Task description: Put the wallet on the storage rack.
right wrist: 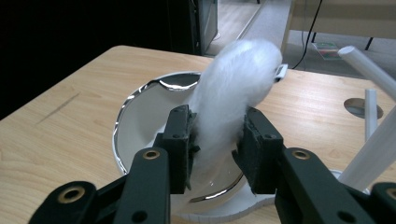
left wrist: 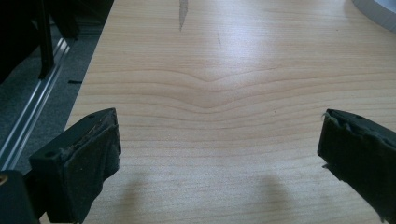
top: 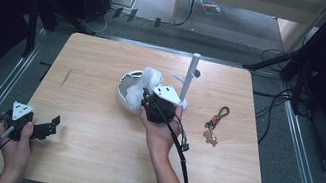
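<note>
Because we clamp the right gripper (right wrist: 215, 140) on the white fluffy pom-pom (right wrist: 233, 88) over the white bowl (right wrist: 135, 112), it hangs clear; our left gripper (left wrist: 219, 149) rests open, empty.

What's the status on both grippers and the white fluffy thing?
Right gripper: jaws pinch the white fluffy piece over the white bowl. Left gripper: jaws wide open over bare table. White stand close beside the bowl.
</note>
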{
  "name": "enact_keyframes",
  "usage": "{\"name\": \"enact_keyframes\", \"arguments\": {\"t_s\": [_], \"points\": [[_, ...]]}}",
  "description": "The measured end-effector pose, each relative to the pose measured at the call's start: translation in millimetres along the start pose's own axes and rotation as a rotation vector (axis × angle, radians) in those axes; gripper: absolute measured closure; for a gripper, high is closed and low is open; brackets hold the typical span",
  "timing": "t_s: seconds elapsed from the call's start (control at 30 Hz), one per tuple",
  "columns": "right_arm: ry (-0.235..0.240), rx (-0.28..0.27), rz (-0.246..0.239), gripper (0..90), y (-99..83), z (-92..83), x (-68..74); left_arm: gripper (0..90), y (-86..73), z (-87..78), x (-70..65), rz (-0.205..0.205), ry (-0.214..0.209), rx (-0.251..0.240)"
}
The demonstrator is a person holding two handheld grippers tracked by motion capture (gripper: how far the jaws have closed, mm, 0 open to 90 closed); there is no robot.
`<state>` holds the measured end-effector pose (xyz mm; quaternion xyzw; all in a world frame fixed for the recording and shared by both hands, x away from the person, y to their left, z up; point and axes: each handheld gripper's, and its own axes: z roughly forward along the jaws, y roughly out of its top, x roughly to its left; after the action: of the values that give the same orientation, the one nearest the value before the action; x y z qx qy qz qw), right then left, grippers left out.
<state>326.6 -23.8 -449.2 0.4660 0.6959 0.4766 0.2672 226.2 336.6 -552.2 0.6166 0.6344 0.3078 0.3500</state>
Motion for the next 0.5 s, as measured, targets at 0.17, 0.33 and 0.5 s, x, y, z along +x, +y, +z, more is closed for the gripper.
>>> {"name": "enact_keyframes", "arguments": {"t_s": [0.17,0.33,0.5], "points": [[-0.001,0.006,0.028,69.5,-2.2,0.6,-1.9,0.3,0.0,0.0,0.2,0.0,-0.004,0.002],[0.076,0.047,0.074,54.8,-4.0,7.2,-3.6,0.2,0.1,0.1,0.1,0.003,-0.005,0.004],[0.102,0.134,0.104,65.0,-13.0,22.6,-2.3,0.3,0.1,0.1,0.5,0.002,-0.009,0.004]]}}
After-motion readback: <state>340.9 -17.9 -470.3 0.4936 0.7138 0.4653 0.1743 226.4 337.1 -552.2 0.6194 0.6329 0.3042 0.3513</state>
